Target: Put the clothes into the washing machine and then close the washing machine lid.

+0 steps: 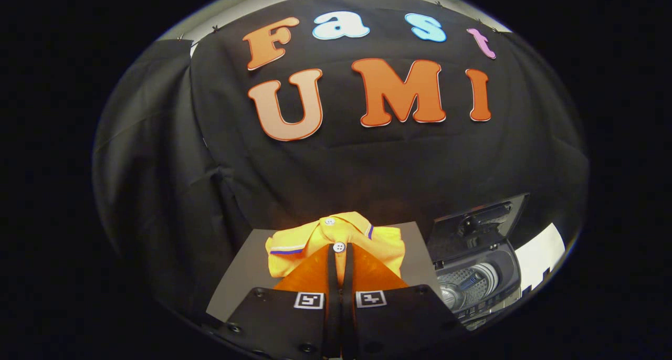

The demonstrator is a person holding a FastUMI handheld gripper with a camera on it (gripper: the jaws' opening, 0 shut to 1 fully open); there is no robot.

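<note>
The claw [340, 255] has its fingers pressed close together, pinching the yellow shirt [336, 242] at its button placket just above the grey counter [241, 271]; to its right stands the washing machine [475, 284], lid [478, 226] raised

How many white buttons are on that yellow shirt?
2. One button sits right at the tips of the closed jaws, which pinch the yellow shirt. The other button is beyond it, up by the collar. Folds may hide more.
</note>
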